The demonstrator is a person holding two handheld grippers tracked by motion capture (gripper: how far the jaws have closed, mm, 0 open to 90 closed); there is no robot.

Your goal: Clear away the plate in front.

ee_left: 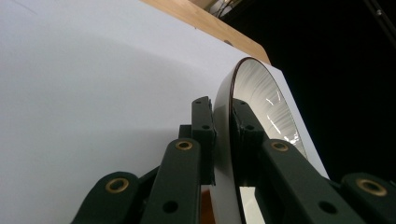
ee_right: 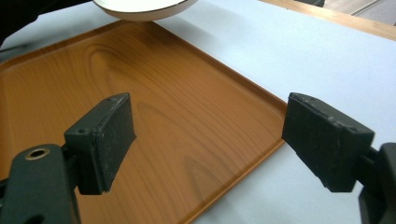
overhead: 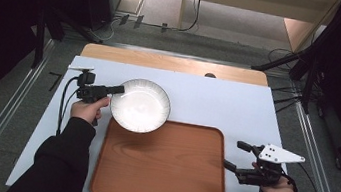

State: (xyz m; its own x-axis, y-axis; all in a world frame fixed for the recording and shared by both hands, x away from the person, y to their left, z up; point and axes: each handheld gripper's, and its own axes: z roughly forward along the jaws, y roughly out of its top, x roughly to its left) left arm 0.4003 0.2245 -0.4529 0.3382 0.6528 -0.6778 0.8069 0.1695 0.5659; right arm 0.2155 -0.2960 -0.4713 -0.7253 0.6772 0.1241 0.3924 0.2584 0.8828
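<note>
Bowl (overhead: 140, 105), left of centre in the high view, overlaps the tray's (overhead: 162, 175) top-left corner, its rim clamped in the left gripper's (overhead: 118, 89) jaws. Right gripper (overhead: 232, 156), lower right, has jaws apart.

In the right gripper view the white bowl (ee_right: 144, 9) is cut off by the top edge, so just a slice of its rim and underside shows, and the wooden tray (ee_right: 154, 93) runs out past the left and bottom edges. In the left gripper view the bowl's (ee_left: 261, 93) lower part is hidden behind the left gripper (ee_left: 223, 122), whose 2 arms are cut by the bottom edge. In the high view the tray's (overhead: 163, 170) far left corner lies hidden under the bowl (overhead: 140, 105), and both sleeves leave at the bottom edge
</note>
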